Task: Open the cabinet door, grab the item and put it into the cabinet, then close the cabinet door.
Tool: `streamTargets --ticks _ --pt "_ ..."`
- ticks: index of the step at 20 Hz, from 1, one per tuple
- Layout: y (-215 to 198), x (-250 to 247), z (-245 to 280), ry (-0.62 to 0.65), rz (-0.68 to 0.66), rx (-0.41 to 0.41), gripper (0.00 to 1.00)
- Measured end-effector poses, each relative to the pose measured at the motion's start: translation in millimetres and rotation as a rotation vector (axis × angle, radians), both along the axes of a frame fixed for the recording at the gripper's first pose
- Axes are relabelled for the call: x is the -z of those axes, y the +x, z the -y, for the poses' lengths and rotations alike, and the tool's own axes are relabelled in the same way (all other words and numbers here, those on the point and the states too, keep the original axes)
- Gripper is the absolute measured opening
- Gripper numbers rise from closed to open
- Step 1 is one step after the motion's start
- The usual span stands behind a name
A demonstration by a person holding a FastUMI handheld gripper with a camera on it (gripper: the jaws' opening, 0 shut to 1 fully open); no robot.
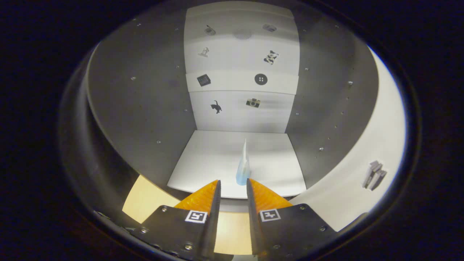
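The cabinet [145, 108] stands open before me, with grey side walls, a white floor [203, 159] and a white back panel. A slim pale blue and white tube-like item [243, 167] stands upright on the cabinet floor near its front edge. My gripper [233, 180] is open, and its fingertips sit just short of the item, with the item's base just beyond the gap, closer to the right fingertip. Neither finger presses on it. The white cabinet door [362, 174] is swung wide open on the right.
The back panel [241, 108] carries small stickers such as a cat and a camera. A light wooden tabletop [145, 199] shows below the cabinet's front edge, beside and between the fingers. The open door bears a small grey sticker [374, 175].
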State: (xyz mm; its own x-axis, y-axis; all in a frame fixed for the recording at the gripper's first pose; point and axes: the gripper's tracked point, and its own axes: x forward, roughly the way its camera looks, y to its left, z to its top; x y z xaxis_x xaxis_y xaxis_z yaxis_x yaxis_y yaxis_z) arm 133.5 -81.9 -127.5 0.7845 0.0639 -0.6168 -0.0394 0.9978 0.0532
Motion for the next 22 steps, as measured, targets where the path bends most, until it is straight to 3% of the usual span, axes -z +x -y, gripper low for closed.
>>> streamTargets --ticks 8,14,22 --pt "-78 -56 13 -0.025 0.196 0.045 0.38" --pt "-142 -88 20 -0.059 0.369 0.026 0.38" --pt "-231 -95 58 -0.086 0.415 0.161 0.38"
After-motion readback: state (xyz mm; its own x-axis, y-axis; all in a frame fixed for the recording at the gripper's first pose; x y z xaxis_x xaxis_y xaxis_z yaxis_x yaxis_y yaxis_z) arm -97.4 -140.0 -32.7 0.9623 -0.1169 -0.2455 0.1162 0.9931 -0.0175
